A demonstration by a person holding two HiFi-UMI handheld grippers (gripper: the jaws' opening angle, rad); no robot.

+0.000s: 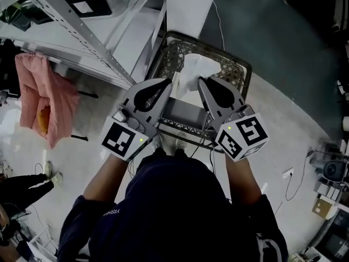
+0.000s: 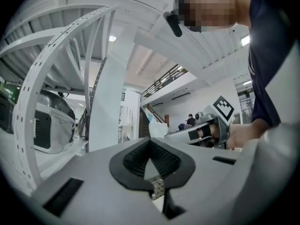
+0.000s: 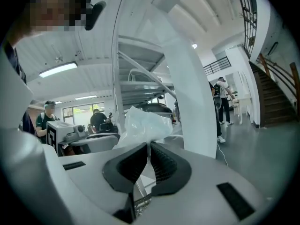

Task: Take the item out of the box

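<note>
A black wire basket [image 1: 240,70] stands on the floor below me, with a grey rectangular box [image 1: 182,113] at its near side. A crumpled white plastic bag [image 1: 196,70] is held up above the basket. My right gripper [image 1: 200,82] is shut on that bag. In the right gripper view the bag [image 3: 143,123] bulges out just past the closed pads of the right gripper [image 3: 149,146]. My left gripper [image 1: 168,83] hangs close beside the bag's left edge. Its own view shows the left gripper [image 2: 150,142] shut with nothing between the pads, and the bag [image 2: 158,128] a little beyond.
A white metal shelving rack [image 1: 82,26] runs along the left, right by the basket. A pink cloth [image 1: 43,97] hangs off it. A white pillar [image 1: 188,4] rises behind the basket. Cables and small devices [image 1: 327,171] lie on the floor at the right.
</note>
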